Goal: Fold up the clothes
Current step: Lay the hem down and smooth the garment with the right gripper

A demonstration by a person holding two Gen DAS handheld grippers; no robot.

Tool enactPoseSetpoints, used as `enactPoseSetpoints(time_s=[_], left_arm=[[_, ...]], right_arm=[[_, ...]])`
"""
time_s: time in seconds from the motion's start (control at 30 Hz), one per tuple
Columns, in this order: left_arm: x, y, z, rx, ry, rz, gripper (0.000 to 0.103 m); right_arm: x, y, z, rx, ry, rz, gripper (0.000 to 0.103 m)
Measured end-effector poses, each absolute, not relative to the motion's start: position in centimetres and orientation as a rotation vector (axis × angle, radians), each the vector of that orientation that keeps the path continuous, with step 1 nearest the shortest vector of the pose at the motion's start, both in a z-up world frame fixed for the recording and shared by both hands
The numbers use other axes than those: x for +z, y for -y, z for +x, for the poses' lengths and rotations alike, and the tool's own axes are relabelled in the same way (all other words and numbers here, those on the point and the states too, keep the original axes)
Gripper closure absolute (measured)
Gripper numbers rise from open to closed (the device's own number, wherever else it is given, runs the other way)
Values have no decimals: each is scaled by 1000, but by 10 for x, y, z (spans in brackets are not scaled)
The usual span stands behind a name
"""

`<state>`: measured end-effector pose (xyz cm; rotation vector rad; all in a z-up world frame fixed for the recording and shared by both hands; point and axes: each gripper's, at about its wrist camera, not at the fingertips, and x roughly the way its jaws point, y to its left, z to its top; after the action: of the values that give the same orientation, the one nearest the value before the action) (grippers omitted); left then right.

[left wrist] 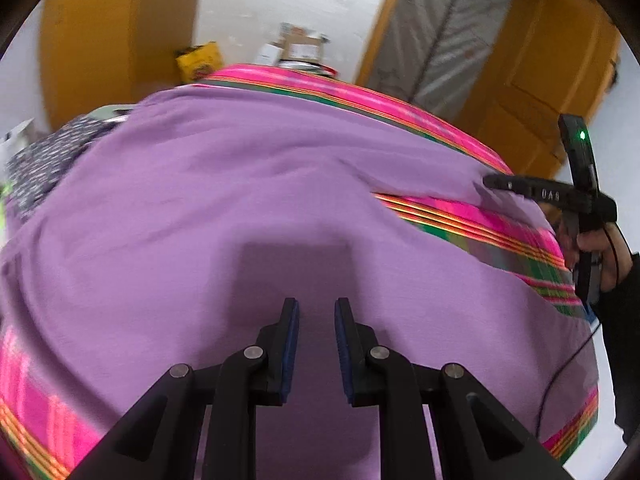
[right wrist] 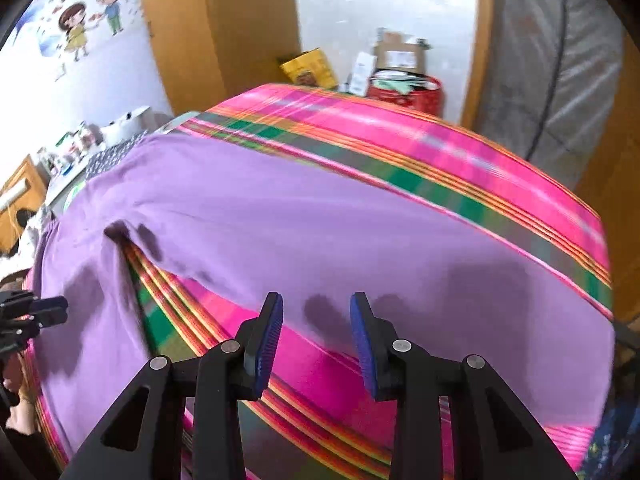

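- In my left wrist view the purple garment (left wrist: 248, 208) fills the middle of the frame, spread flat over a pink, green and orange striped cover (left wrist: 496, 236).
- My left gripper (left wrist: 317, 312) sits at the lower centre, jaws parted with a clear gap, nothing between the blue pads; only purple cloth shows beyond them.
- I cannot tell whether its fingertips touch the cloth or hang just above it.
- At the right edge of that same view, my right gripper (left wrist: 496, 182) points toward the left of the frame, just over the garment's right border, with a hand (left wrist: 596, 256) in a dark sleeve on its handle.
- A wedge of the striped cover shows right of centre, where the purple cloth splits into two lobes.
- In my right wrist view the garment (right wrist: 320, 216) crosses the frame from the left to the right edge, and the cover (right wrist: 400, 140) forms a broad band above it.
- The right gripper (right wrist: 317, 310) is at the lower centre, jaws about half apart and empty; the garment's near hem runs just beyond its tips, and bare cover lies beneath them.
- The left gripper (right wrist: 56, 306) pokes in at the left edge of this view, over the purple cloth.
- A dark patterned fabric (left wrist: 44, 160) lies at the upper left of the left view, beside the garment.
- Boxes (right wrist: 396, 56) and a red container (right wrist: 404, 88) stand beyond the far edge, upper centre; both views are smeared with motion blur.
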<state>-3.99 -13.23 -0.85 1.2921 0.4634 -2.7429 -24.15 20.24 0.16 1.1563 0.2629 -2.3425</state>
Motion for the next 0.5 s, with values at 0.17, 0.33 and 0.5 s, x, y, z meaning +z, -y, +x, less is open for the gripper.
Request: enactPoseSetpoints(time_s=[0.17,0.33,0.5], left_arm=[[-13,181,-15,-2626,-525,1204,84],[-22,219,7,-2554,-594,1156,84],[-19,232,19,-2535,-597,1114,84]], right_arm=[[-19,-165,-250,-2302,-274,1227,67],[-18,-168,-245,-2335,-251,1303,67],[12,-181,-196,-2376,-173,1216,67]])
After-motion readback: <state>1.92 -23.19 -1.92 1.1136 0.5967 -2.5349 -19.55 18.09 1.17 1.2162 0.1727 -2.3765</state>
